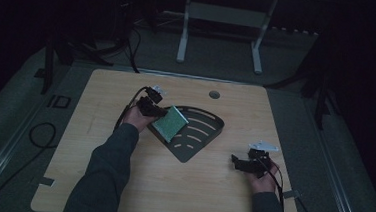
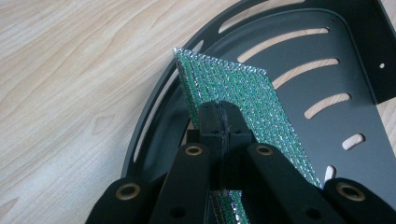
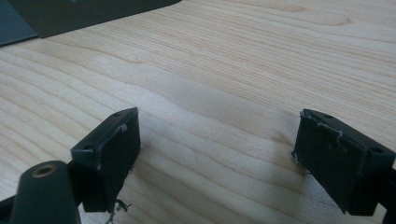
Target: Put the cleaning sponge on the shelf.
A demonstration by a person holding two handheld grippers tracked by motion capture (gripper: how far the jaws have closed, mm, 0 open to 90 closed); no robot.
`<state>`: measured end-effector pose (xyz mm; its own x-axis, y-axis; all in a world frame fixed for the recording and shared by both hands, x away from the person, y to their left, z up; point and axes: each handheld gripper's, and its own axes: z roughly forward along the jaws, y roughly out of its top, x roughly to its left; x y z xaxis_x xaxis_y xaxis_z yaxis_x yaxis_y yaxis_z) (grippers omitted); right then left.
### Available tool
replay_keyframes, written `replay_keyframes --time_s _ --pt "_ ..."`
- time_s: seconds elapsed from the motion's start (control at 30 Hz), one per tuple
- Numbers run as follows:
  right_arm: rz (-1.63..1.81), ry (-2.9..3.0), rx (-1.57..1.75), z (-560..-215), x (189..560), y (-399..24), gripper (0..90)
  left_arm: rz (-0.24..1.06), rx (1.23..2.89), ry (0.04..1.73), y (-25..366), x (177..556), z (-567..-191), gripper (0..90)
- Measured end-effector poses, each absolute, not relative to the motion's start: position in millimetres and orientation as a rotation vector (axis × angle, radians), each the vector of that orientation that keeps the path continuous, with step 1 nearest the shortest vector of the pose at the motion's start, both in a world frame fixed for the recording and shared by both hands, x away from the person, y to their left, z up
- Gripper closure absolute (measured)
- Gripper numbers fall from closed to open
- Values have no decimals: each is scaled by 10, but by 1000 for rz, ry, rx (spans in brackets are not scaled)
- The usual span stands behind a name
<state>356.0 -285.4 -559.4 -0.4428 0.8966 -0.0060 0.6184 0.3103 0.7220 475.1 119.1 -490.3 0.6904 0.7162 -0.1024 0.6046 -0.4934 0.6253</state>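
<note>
A green, glittery scouring pad (image 1: 170, 123) hangs tilted over the left edge of a black slotted corner shelf (image 1: 209, 132) lying flat on the wooden table. My left gripper (image 1: 152, 105) is shut on the pad's near edge. In the left gripper view the two jaws press together on the pad (image 2: 233, 88), which stands on edge above the shelf (image 2: 327, 60). My right gripper (image 1: 244, 163) rests low over the table at the right front. Its jaws stand wide open (image 3: 215, 149) with only bare wood between them.
The light wooden table (image 1: 120, 181) has a round cable hole (image 1: 214, 94) near its far edge. Cables trail from both grippers. A white metal stand (image 1: 222, 18) and dark tripod legs stand on the floor beyond the table. A dark corner of the shelf (image 3: 84, 14) lies ahead of the right gripper.
</note>
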Motion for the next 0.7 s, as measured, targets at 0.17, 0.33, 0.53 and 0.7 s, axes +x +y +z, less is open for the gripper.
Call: replay_keyframes --time_s 0.17,0.33,0.53,0.7 --pt "923 2175 1346 -5594 3559 -2855 139 229 2268 1013 1177 4762 -4937 900" --pt "923 2175 1346 -5594 3559 -2855 139 222 2272 1021 1177 4773 -4962 900" --pt "923 2175 1345 -5594 3558 -2855 139 220 2270 1018 1178 4771 -4969 897" --pt "924 2175 1347 -5594 3556 -2855 139 219 2276 1020 1172 4777 -4988 894"
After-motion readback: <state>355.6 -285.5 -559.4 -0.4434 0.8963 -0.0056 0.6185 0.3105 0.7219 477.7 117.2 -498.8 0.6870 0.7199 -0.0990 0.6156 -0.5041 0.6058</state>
